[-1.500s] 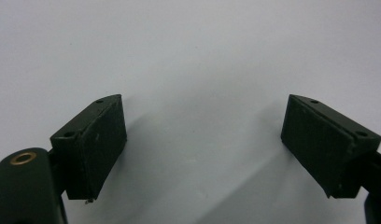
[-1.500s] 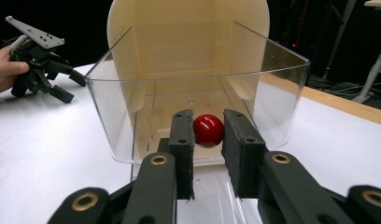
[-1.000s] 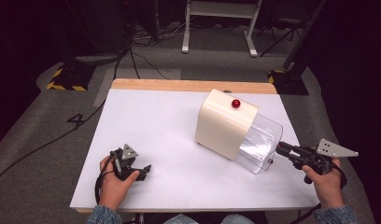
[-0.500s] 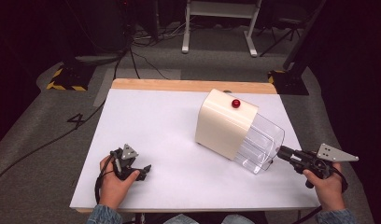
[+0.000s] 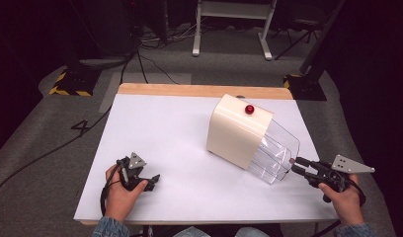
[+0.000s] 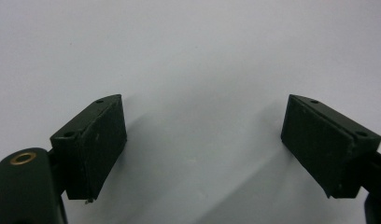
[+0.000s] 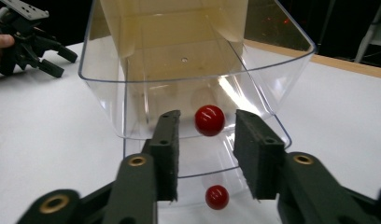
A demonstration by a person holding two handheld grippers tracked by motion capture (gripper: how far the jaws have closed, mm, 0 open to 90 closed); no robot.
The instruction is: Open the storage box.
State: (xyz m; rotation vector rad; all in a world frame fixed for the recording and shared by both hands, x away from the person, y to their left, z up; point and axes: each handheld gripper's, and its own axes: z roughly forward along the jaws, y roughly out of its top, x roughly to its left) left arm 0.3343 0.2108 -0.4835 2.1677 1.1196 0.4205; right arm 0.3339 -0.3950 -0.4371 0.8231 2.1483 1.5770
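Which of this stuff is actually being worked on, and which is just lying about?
In play, as far as I can judge:
- drawer unit with clear drawers
- upper drawer's red knob
- right gripper, open around that knob

Not in play:
- left gripper, open, over bare table
- red ball on the unit's top
- cables and stand behind

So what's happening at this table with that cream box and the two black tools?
A person sits at a white table holding a claw tool in each hand. The right claw is open around the red knob of a clear drawer, which is partly out of the cream box; whether it touches the knob is unclear. The box's top carries a red ball. The left claw lies open low over the table, near the person's edge, holding nothing.
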